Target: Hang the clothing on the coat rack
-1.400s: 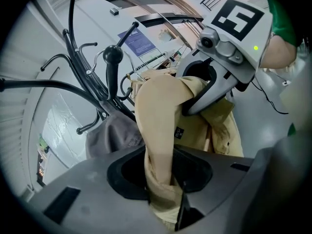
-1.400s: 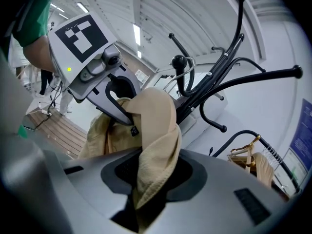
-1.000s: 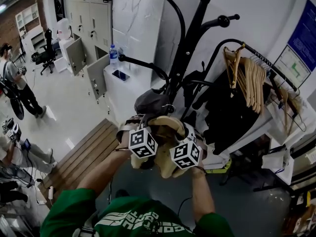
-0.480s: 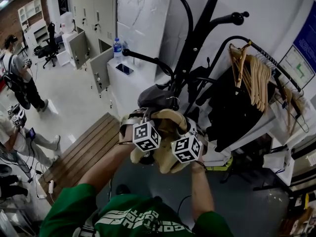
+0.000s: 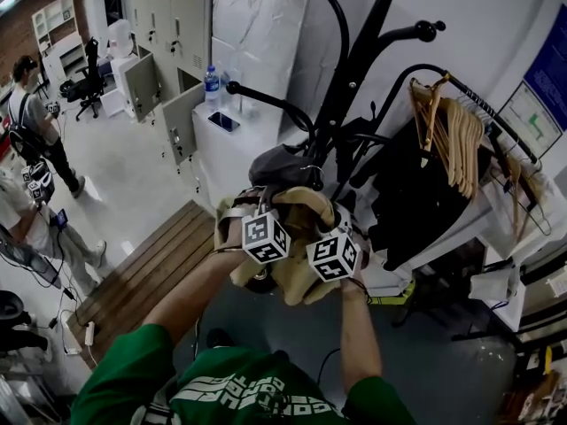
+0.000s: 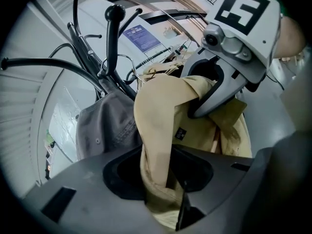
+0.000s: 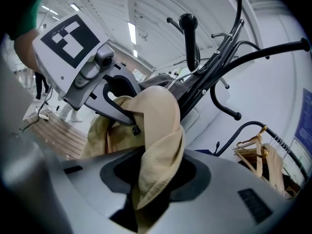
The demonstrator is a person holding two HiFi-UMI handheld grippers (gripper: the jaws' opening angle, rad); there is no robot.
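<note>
The coat rack (image 5: 359, 60) loses its top past the edge at twelve o'clock. The tan jacket (image 5: 306, 209) is so bunched that sleeves and hem can't be told apart, and it covers the lower part of the grey garment (image 5: 279, 165) at its twelve o'clock. Its small black label (image 6: 181, 133) is too tiny to read. At two o'clock the blue poster (image 5: 551, 60) runs off the edge, its print illegible.

lab-like office: metal lockers (image 5: 168, 42), desk chair (image 5: 89, 91)
</note>
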